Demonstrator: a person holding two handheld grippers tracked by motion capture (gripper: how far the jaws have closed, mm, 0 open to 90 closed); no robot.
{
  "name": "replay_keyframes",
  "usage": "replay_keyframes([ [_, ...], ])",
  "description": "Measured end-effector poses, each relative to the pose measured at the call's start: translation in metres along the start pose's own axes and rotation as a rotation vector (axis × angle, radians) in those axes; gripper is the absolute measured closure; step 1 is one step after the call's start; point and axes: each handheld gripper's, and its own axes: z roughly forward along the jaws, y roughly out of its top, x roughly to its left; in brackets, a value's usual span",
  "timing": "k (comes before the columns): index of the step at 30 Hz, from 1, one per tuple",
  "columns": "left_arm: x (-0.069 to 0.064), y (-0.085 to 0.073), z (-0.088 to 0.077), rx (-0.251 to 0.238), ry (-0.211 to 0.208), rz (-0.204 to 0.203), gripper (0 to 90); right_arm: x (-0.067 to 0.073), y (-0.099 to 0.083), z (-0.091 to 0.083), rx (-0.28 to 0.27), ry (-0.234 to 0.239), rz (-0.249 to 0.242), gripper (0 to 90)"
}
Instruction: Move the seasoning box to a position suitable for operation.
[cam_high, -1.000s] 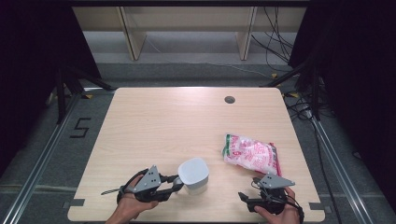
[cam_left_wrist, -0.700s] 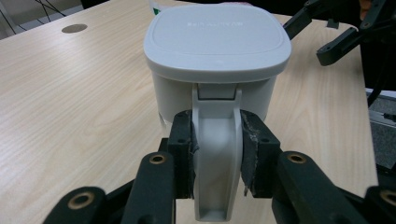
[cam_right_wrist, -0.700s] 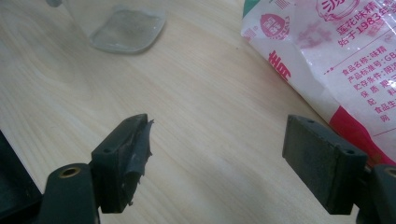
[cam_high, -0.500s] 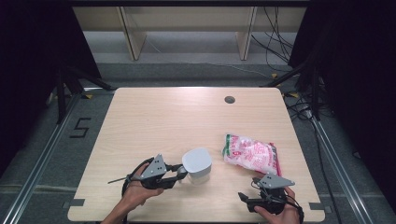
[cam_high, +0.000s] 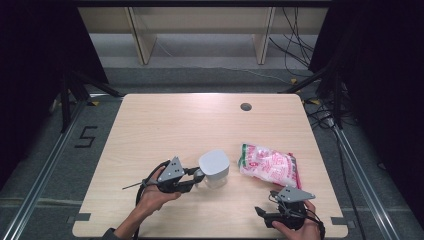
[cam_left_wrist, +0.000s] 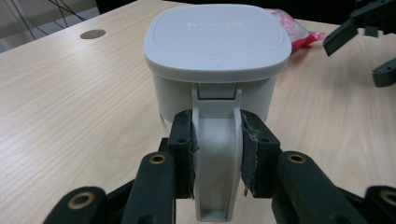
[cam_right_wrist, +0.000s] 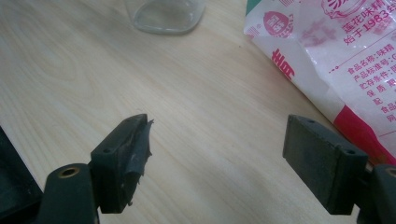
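**Left gripper gripping the container's handle; right gripper idling open**

You are holding the left gripper (cam_high: 196, 176) low over the near half of the table (cam_high: 165, 125), with your left hand (cam_high: 150, 197) wrapped around its body. Its jaws are clenching the pale grey handle (cam_left_wrist: 217, 154) of a white lidded container (cam_high: 214, 167). In the left gripper view (cam_left_wrist: 217, 156) the handle is sitting squarely between the two black pads (cam_left_wrist: 256, 154), which are pressing on it from both sides. The container is standing upright on the table near the middle of the near edge, its rounded square lid (cam_left_wrist: 216, 35) facing up. In the right gripper view its clear lower wall (cam_right_wrist: 163, 16) is showing at the top of the frame, resting on the wood.

You are keeping the right gripper (cam_high: 265, 214) at the near right corner of the table, in your right hand (cam_high: 297, 231). Its jaws are standing released and wide apart, with bare tabletop between them in the right gripper view (cam_right_wrist: 217, 154). The rubber on one pad (cam_right_wrist: 137, 149) is looking torn and ragged at its edge.

A pink and white printed bag (cam_high: 270, 165) is lying flat on the table to the right of the container, apart from it, and just beyond the right gripper. In the right gripper view the bag (cam_right_wrist: 336, 60) is lying close beside one jaw; whether they are touching, you cannot tell.

A round dark hole (cam_high: 245, 106) is sitting in the far part of the tabletop.
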Motion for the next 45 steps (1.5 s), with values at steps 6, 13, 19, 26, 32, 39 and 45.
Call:
replay_keyframes([
  [6, 0.005, 0.002, 0.006, -0.008, 0.013, -0.005, 68.2, 0.001, 0.0, 0.001, -0.002, -0.004, 0.004, 23.8],
  [13, 0.018, 0.001, 0.008, -0.007, 0.002, 0.006, 64.6, 0.001, -0.001, 0.001, -0.005, 0.001, -0.004, 23.8],
  [19, 0.028, -0.003, 0.007, -0.012, 0.032, 0.001, 64.5, 0.002, -0.001, 0.002, 0.001, 0.003, 0.012, 23.8],
  [26, 0.035, -0.004, 0.009, -0.006, 0.117, -0.007, 63.7, 0.001, -0.001, 0.002, 0.001, 0.002, -0.004, 23.8],
  [32, 0.04, -0.003, 0.009, 0.014, 0.132, -0.013, 67.1, 0.001, -0.001, 0.003, 0.007, 0.005, 0.009, 23.3],
  [39, 0.041, -0.001, 0.013, 0.022, 0.134, -0.02, 67.4, 0.003, -0.001, 0.003, 0.018, 0.004, 0.032, 23.2],
  [45, 0.041, 0.0, 0.016, 0.018, 0.125, -0.013, 67.5, -0.001, -0.003, 0.004, 0.002, 0.002, -0.01, 23.2],
])
